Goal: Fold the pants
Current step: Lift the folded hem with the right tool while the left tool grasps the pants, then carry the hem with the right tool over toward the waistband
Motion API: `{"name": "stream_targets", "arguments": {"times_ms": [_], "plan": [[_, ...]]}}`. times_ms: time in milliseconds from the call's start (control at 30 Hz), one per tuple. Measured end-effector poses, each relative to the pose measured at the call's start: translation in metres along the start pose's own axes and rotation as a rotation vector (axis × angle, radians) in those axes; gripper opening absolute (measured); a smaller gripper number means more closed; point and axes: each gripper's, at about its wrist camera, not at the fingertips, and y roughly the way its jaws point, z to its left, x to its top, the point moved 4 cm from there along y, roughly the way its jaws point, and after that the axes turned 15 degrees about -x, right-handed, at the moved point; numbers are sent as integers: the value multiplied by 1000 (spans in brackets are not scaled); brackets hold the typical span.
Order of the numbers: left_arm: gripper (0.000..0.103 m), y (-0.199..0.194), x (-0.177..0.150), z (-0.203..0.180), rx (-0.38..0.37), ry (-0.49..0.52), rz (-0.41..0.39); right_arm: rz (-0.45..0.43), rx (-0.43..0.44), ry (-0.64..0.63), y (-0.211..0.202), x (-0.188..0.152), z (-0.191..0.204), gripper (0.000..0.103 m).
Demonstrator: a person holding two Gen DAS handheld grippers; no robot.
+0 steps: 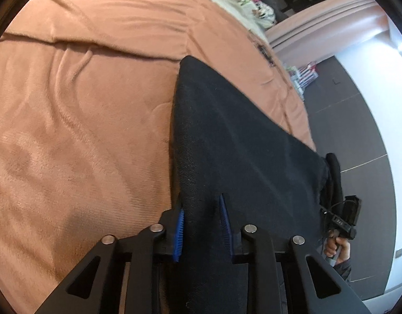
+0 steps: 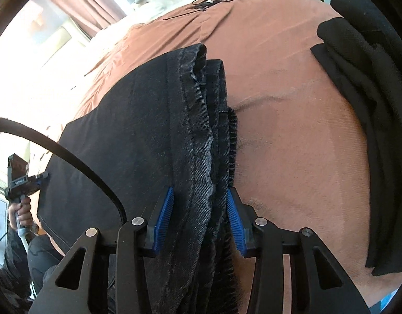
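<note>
Dark pants [image 1: 240,130] lie flat on an orange-brown blanket [image 1: 83,104], spread away from me. In the left wrist view my left gripper [image 1: 201,199] has its blue pads on either side of the near edge of the cloth, which fills the gap. The right wrist view shows my right gripper [image 2: 200,191] clamped on a thick bundle of layered pants [image 2: 138,130] with a ribbed band at the right side. Each view shows the other gripper at the far end of the cloth, held by a hand [image 1: 337,246].
A stack of black clothes [image 2: 358,78] lies on the blanket to the right. Black cords [image 2: 214,0] rest near pale bedding at the far end. A black cable [image 2: 70,154] arcs across the left. The bed edge drops to dark floor [image 1: 358,130].
</note>
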Motion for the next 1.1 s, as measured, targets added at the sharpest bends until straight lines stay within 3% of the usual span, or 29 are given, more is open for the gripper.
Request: {"name": "stream_targets", "arguments": {"times_ms": [100, 233, 300, 367, 467, 800, 1100], "plan": [[26, 9, -2, 11, 8, -41, 26, 11, 25, 16, 6, 0, -2, 48], [26, 11, -9, 15, -22, -74, 8, 52, 93, 71, 19, -1, -11, 51], [11, 6, -9, 12, -21, -68, -8, 69, 135, 96, 22, -1, -19, 51], [8, -1, -10, 5, 6, -25, -21, 73, 161, 106, 22, -1, -24, 52], [7, -14, -6, -6, 5, -13, -49, 73, 236, 144, 20, -2, -30, 38], [7, -48, 6, -22, 33, 31, -108, 76, 214, 139, 18, -6, -15, 29], [7, -96, 7, -2, 73, 25, -172, 87, 233, 68, 27, 1, 36, 26]]}}
